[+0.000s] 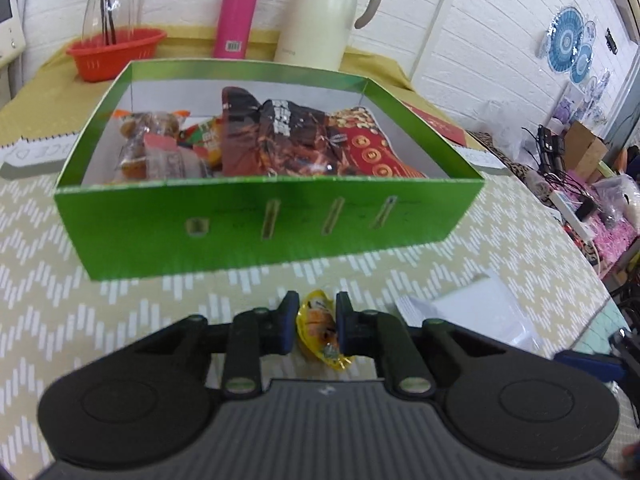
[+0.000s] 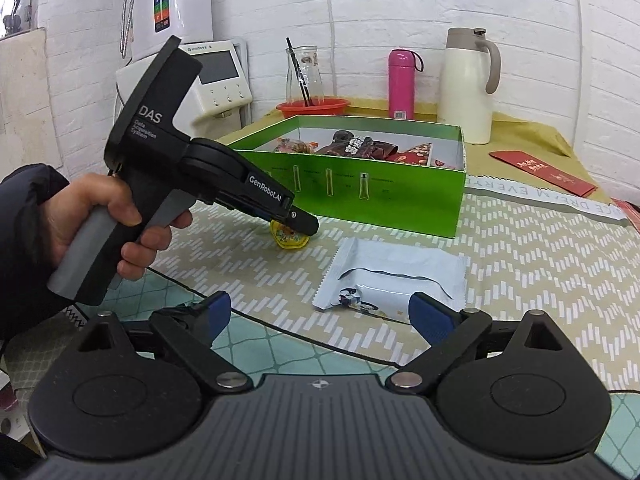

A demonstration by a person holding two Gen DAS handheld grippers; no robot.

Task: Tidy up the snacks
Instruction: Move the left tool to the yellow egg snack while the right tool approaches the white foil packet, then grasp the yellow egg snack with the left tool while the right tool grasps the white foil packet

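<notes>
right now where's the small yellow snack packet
In both wrist views, the yellow snack packet sits on the tablecloth just in front of the green box, pinched between the left gripper's jaws, left of the white packet.

A white brick wall (image 2: 400,8) stands far ahead of the claws, behind a table (image 2: 540,264) under a pale zigzag cloth. To the left of the right claw a white machine (image 2: 218,76) sits against that wall. Right of the left claw, blue plates (image 1: 568,42) hang on the wall above a cluttered shelf (image 1: 576,192).
</notes>
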